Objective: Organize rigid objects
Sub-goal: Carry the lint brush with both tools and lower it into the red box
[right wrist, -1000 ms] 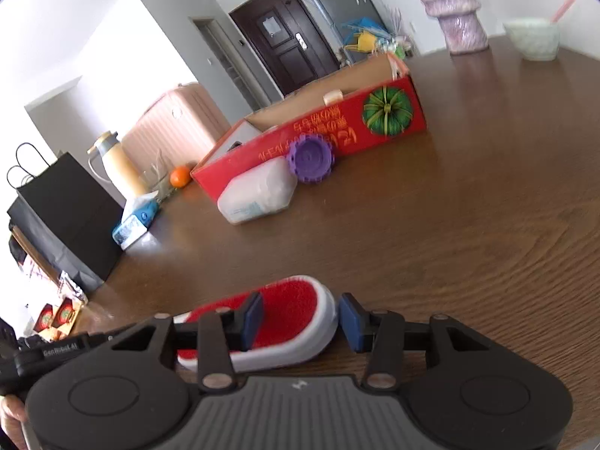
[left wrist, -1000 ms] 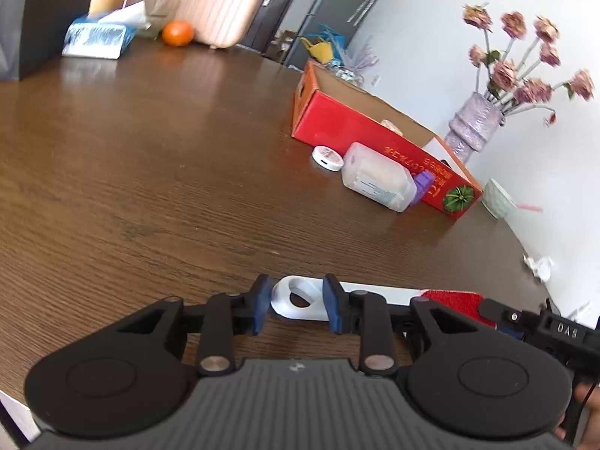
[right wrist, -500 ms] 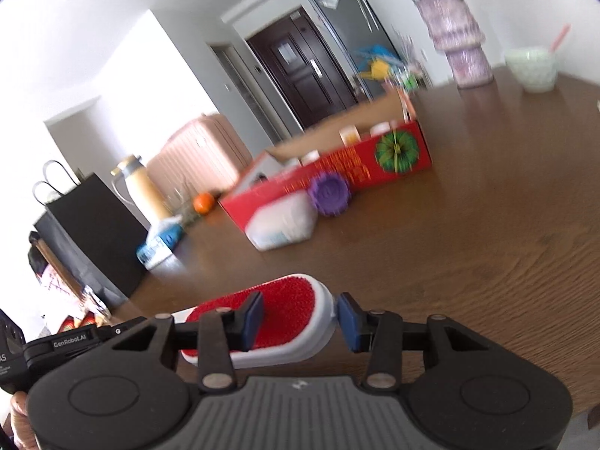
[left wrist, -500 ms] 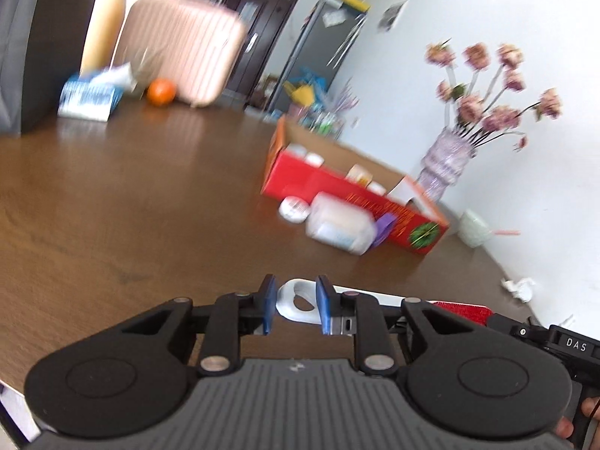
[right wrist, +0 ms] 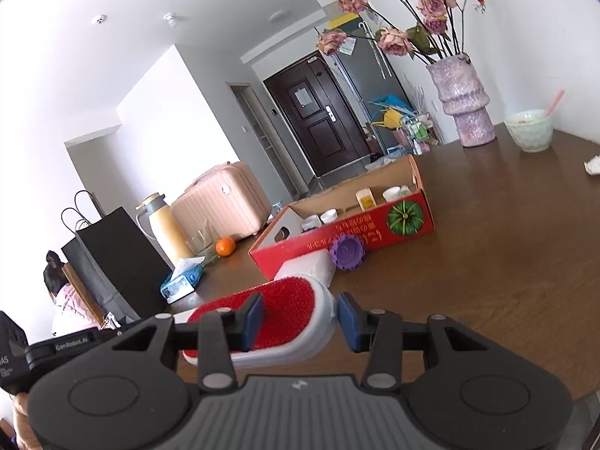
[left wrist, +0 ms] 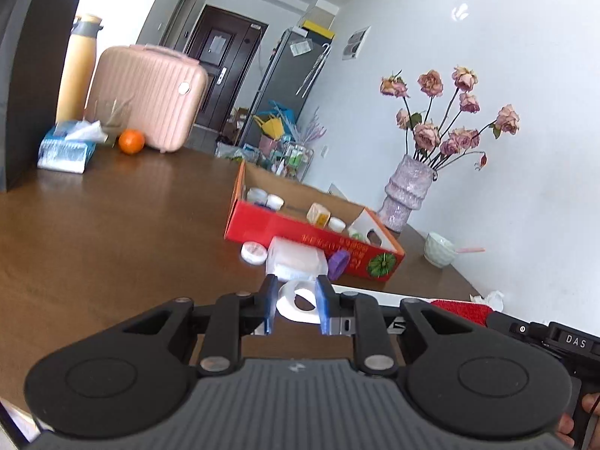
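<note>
Both grippers hold one white lint brush with a red pad, lifted above the brown table (left wrist: pixel 112 232). My left gripper (left wrist: pixel 296 309) is shut on its looped white handle (left wrist: pixel 288 302). My right gripper (right wrist: pixel 298 317) is shut on the red-padded head (right wrist: pixel 277 300). The open red cardboard box (left wrist: pixel 300 230) holds several small jars and also shows in the right wrist view (right wrist: pixel 360 225). In front of it lie a clear plastic box (left wrist: pixel 296 258), a white round lid (left wrist: pixel 253 253) and a purple gear-shaped lid (right wrist: pixel 348 252).
A pink vase of dried roses (left wrist: pixel 408 195) and a pale green bowl (left wrist: pixel 438 253) stand at the right. A pink case (left wrist: pixel 150 97), an orange (left wrist: pixel 131 141), a tissue pack (left wrist: pixel 65 150), a flask (left wrist: pixel 77 67) and a black bag (right wrist: pixel 112 258) stand at the far left.
Both grippers have risen from the table with the brush and tilted up. The view now takes in the room and the inside of the box.
</note>
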Action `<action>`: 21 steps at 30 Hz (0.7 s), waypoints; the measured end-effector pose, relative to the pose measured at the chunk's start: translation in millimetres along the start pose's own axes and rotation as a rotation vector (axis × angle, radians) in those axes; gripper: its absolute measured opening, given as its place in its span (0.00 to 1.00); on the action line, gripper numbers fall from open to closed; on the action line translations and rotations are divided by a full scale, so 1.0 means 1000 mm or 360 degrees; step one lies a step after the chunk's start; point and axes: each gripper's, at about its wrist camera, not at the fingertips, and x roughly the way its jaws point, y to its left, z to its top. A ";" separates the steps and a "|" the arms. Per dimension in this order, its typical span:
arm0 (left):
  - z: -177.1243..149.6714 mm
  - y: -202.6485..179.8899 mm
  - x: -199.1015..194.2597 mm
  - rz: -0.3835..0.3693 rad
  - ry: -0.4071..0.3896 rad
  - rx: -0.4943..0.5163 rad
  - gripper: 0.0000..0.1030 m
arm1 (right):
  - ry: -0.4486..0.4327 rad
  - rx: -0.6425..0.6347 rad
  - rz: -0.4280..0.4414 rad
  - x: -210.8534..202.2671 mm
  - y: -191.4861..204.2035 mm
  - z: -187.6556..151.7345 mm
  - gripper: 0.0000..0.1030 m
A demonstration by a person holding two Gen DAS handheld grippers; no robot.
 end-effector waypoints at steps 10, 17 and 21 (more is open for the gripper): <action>0.084 -0.011 0.091 -0.0004 -0.0096 0.0181 0.21 | -0.0040 -0.0049 -0.0005 0.066 -0.007 0.082 0.41; 0.125 0.010 0.204 0.0038 -0.0004 0.0160 0.21 | 0.0077 0.0029 -0.0034 0.161 -0.040 0.144 0.41; 0.131 0.025 0.263 0.0056 0.0108 0.0130 0.21 | 0.0146 0.0078 -0.0082 0.216 -0.064 0.161 0.41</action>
